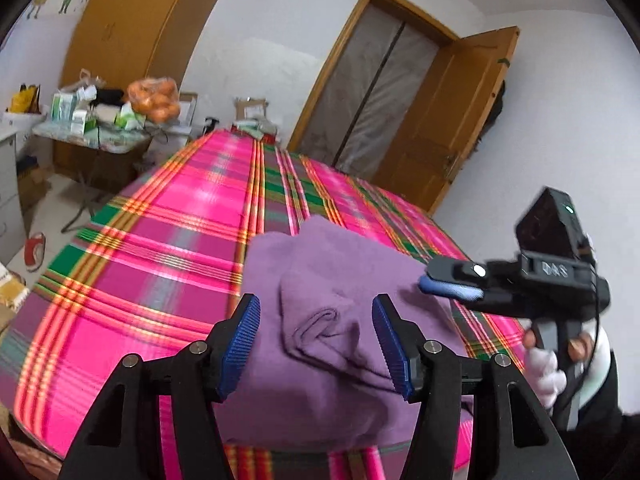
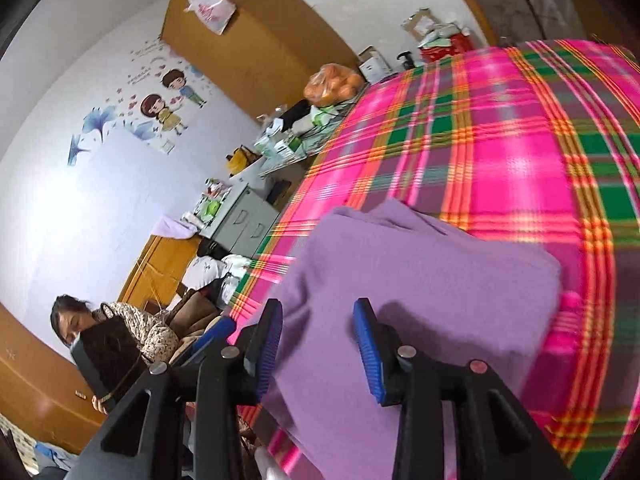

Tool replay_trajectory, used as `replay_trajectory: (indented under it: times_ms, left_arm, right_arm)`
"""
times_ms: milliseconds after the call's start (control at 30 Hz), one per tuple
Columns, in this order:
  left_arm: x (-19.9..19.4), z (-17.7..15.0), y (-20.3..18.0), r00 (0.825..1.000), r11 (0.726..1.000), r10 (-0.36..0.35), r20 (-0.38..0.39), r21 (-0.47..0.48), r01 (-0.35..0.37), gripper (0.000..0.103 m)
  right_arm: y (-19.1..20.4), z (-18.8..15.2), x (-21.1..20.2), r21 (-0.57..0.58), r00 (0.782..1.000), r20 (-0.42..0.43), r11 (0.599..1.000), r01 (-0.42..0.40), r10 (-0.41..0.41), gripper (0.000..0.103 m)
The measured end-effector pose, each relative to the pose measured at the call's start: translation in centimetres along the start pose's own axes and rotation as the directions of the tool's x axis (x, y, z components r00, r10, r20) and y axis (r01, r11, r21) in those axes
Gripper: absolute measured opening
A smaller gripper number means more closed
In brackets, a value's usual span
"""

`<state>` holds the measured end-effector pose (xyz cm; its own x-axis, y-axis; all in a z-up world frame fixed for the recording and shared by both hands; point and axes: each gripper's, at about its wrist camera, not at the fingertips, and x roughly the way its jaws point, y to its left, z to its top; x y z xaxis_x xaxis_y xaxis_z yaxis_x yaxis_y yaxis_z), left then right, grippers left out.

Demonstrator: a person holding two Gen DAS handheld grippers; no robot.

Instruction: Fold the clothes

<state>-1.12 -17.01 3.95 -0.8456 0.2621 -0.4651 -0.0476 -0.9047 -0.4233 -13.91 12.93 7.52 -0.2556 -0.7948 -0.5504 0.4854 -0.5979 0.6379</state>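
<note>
Pink plaid bed (image 1: 168,240) carries the folded purple garment (image 1: 340,320), which lies near the bed's near edge. My left claw (image 1: 316,344) hovers over its bunched fold, jaws apart, nothing gripped. My right claw (image 2: 318,344) is released too, blue pads (image 2: 370,356) spread above the garment's flat top.
</note>
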Motion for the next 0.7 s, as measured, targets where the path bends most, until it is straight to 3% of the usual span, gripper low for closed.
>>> replay_trajectory:
  times_ms: [200, 233, 267, 367, 533, 700]
  left_arm:
    - [3.0, 0.3, -0.2, 0.997, 0.998, 0.018, -0.072, -0.053, -0.022, 0.058]
    - [3.2, 0.3, -0.4, 0.997, 0.999, 0.022, -0.074, -0.048, -0.026, 0.050]
    - [3.3, 0.3, -0.6, 0.997, 0.999, 0.030, -0.073, -0.040, -0.033, 0.035]
    - [3.2, 0.5, -0.6, 0.998, 0.999, 0.038, -0.059, -0.037, -0.040, 0.017]
    - [0.5, 0.7, 0.4, 1.000, 0.996, -0.026, 0.004, -0.083, 0.027, 0.016]
    - [1.3, -1.3, 3.0, 0.998, 0.990, 0.000, -0.062, -0.142, -0.009, 0.016]
  right_arm:
    - [-2.3, -0.5, -1.3, 0.040, 1.000, 0.021, 0.999, 0.000, -0.001, 0.039]
    - [-2.5, -0.6, -1.5, 0.044, 1.000, 0.024, 0.999, 0.000, -0.001, 0.039]
    - [-2.8, -0.6, -1.6, 0.049, 1.000, 0.026, 0.999, -0.001, 0.000, 0.039]
    - [-3.5, -0.7, -2.0, 0.059, 0.999, 0.035, 0.998, 0.000, -0.002, 0.039]
    - [-3.6, -0.6, -2.8, 0.032, 0.997, 0.071, 0.999, 0.034, -0.037, 0.039]
    - [-3.5, -0.8, -2.7, 0.006, 0.995, 0.078, 0.998, 0.068, -0.069, 0.039]
